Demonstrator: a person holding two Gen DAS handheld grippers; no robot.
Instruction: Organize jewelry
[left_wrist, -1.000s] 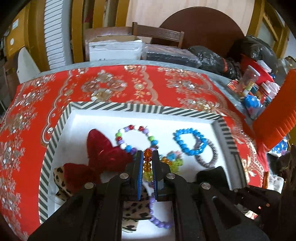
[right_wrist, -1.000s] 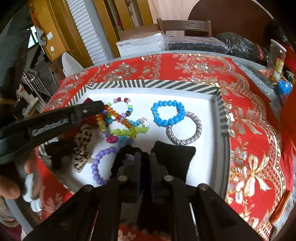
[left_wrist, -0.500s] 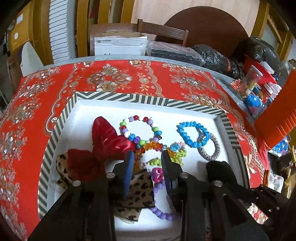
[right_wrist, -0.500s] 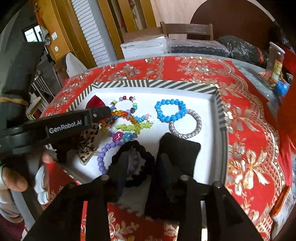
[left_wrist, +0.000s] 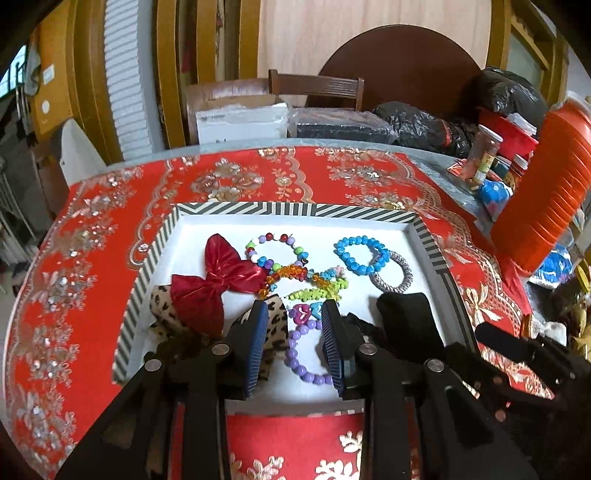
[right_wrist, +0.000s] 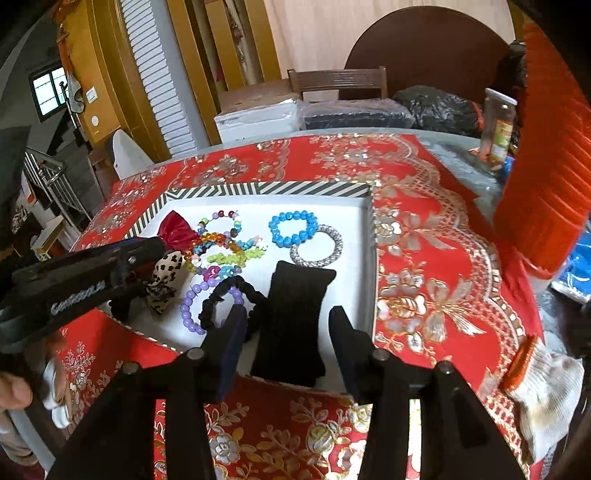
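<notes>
We are looking down both tools now, and the left gripper (left_wrist: 294, 345) is standing with its jaws wide apart, where a second ago they were clamped on the orange beaded strand (left_wrist: 283, 275). That strand is now lying loose in the striped tray (left_wrist: 295, 209), just ahead of the fingertips, and the purple bead bracelet (left_wrist: 300, 356) is showing between the fingers. The right gripper (right_wrist: 286, 347) is also gaping open, after being closed a second ago; the black band (right_wrist: 295, 314) is sitting between its fingers and the black scrunchie (right_wrist: 225, 295) just left of them. Farther ahead, the blue bracelet (right_wrist: 291, 227) is touching the silver one (right_wrist: 317, 245). The leopard bow (left_wrist: 275, 325) is half hidden behind the left finger and the red bow (left_wrist: 218, 280).
</notes>
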